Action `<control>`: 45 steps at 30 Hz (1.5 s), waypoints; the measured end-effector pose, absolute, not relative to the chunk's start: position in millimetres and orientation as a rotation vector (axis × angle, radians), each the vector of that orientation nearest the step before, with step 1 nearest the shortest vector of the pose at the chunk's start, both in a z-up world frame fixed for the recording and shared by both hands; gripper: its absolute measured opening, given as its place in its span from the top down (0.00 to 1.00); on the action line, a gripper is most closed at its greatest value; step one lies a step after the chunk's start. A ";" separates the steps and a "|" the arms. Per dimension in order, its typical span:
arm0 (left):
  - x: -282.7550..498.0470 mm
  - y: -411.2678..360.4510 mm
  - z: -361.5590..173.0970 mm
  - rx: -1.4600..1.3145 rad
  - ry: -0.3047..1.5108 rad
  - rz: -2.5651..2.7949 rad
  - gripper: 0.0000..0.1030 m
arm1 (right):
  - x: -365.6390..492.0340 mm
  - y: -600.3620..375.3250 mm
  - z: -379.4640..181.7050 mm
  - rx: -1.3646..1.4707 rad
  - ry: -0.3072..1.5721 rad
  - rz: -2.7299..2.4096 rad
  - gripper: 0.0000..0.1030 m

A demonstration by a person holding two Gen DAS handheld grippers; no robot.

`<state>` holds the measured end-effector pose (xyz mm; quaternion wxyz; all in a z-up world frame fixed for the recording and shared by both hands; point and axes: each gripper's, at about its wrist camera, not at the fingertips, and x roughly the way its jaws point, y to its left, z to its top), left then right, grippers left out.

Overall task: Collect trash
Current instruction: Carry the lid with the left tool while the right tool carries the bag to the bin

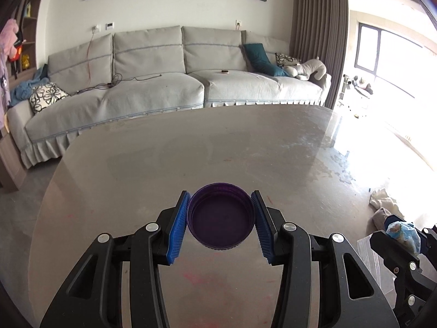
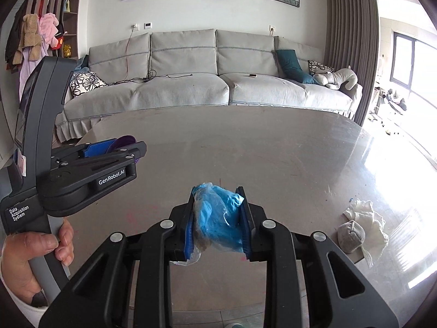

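Both grippers carried trash above the grey table.

A purple cap (image 1: 220, 216), its hollow side toward the camera, sat pinched between the blue pads (image 1: 179, 228) of the left gripper (image 1: 220, 227), lifted clear of the grey table (image 1: 191, 147). A crumpled blue plastic wrapper (image 2: 218, 218) was clenched in the right gripper (image 2: 218, 222), also held over the table, its clear film sticking out below the jaws. A hand (image 2: 35, 257) gripped the left gripper's handle at the table's near left side. On the table's right edge lay a white cloth (image 2: 368, 218) with a grey wad (image 2: 351, 235) touching it. Beyond the table's far edge stood a grey sofa (image 1: 153, 93) with a teal cushion (image 1: 258, 54) and a plush toy (image 1: 306, 69) at its right end.
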<state>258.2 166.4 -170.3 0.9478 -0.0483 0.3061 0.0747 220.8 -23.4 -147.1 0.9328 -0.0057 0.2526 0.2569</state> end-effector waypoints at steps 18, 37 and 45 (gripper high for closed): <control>139.6 -16.4 -227.3 0.037 0.785 -0.280 0.56 | 98.2 -179.8 -213.1 0.133 0.618 0.263 0.73; 88.2 -85.3 -253.5 0.173 0.803 -0.410 0.56 | 40.3 -232.8 -248.1 0.248 0.639 0.190 0.73; 83.8 -100.1 -271.7 0.220 0.834 -0.469 0.56 | 31.1 -240.5 -264.2 0.265 0.675 0.161 0.73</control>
